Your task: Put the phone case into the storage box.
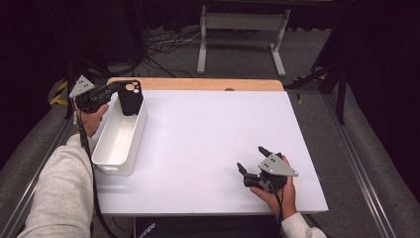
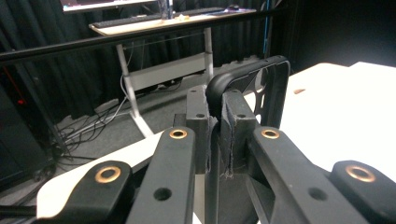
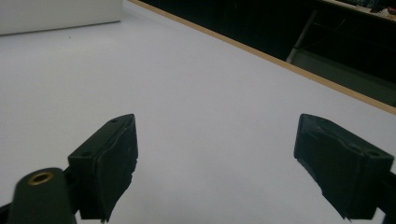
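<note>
bin (image 1: 120, 144), white and long, sits at the left edge of the table (image 1: 208, 148), and everything here reads best from it. over the bin's far end the left gripper (image 1: 120, 88) holds a black phone case (image 1: 131, 96) upright, the camera cutout at the top, the lower part of the case down between the bin's walls; whether it touches the floor of the bin i cannot tell. in the left gripper view the pads are pinched tight on the rim of the case (image 2: 261, 84), clamping one thin edge near a corner.

the case looks light and a bit rubbery, a hollow shell with soft rims, so it will likely flex and swing from an edge grip like this. it seems in no way fragile; a short drop into the bin should do it no harm. taking it by a long side rim, as now, looks the sensible hold, since the flat back offers nothing to pinch.

well to the right of the bin, near the table's front edge, the right gripper (image 1: 251, 161) rests low with its jaws spread wide and nothing between them, bare tabletop ahead.
</note>
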Available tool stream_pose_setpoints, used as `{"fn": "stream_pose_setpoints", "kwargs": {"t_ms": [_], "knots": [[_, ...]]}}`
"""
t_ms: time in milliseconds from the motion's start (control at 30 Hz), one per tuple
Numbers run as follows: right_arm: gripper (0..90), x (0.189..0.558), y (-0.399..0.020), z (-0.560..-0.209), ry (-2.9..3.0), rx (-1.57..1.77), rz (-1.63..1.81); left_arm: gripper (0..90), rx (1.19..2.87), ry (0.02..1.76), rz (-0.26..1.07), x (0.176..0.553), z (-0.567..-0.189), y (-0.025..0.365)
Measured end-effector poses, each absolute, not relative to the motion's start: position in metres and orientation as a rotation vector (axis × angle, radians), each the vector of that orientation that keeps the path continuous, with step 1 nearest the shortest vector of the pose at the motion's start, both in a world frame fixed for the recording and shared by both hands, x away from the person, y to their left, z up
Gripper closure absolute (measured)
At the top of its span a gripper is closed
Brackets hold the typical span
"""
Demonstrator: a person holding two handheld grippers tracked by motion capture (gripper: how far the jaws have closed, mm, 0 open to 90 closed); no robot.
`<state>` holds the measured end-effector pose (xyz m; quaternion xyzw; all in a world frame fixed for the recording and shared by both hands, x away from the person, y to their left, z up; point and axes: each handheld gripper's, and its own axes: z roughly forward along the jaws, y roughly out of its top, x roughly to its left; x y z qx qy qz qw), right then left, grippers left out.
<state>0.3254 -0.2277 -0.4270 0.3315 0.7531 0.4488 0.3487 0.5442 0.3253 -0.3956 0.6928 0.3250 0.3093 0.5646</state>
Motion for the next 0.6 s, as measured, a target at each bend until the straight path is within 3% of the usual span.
{"fn": "stream_pose_setpoints", "kwargs": {"t_ms": [133,300,400,600], "knots": [[14.2,0.3252,-0.2274,-0.428,1.954,0.855,1.162,82.2,1.631,0.771,0.722,0.5441,-0.3967,0.3245],[14.8,0.3245,-0.2277,-0.4279,1.957,0.851,1.154,73.1,1.656,0.765,0.712,0.5447,-0.3963,0.321],[15.5,0.3226,-0.2282,-0.4245,1.936,0.84,1.146,73.3,1.675,0.774,0.714,0.5453,-0.3963,0.3199],[15.8,0.3213,-0.2296,-0.4226,1.934,0.839,1.157,65.6,1.693,0.793,0.724,0.5445,-0.395,0.3181]]}}
